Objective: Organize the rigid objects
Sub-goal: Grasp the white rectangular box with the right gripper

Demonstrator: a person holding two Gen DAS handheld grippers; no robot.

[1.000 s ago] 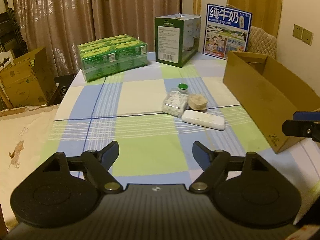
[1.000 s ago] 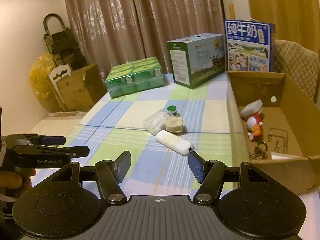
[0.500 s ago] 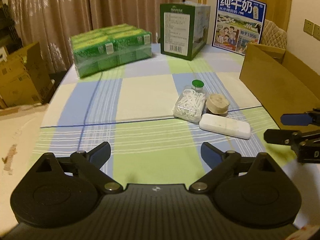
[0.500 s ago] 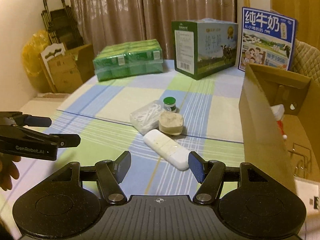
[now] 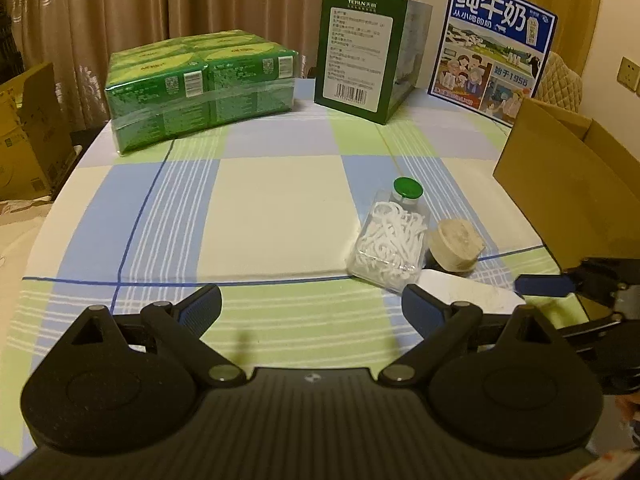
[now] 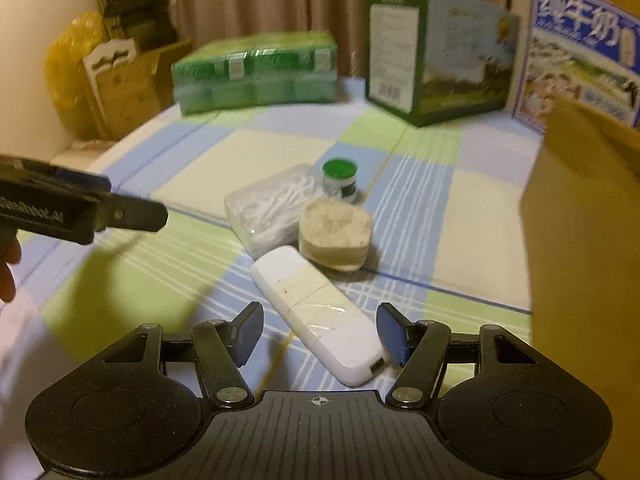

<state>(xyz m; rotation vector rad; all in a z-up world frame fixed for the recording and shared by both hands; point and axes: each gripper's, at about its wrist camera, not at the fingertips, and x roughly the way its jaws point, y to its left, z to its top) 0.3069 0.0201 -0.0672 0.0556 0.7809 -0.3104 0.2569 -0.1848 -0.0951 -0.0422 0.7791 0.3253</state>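
Right tongs (image 6: 318, 334) have closed in, now straddling the white stick (image 6: 318, 314).

Your left gripper (image 5: 311, 306) and right gripper (image 6: 318, 334) are showing matte black bodies with twin round lobes, silver pivot screws, ribbed centre plates bearing a small crosshair mark, and blue-padded fingers (image 5: 420, 308). White lettering is running along the left gripper's side; bare skin is showing at the edges.
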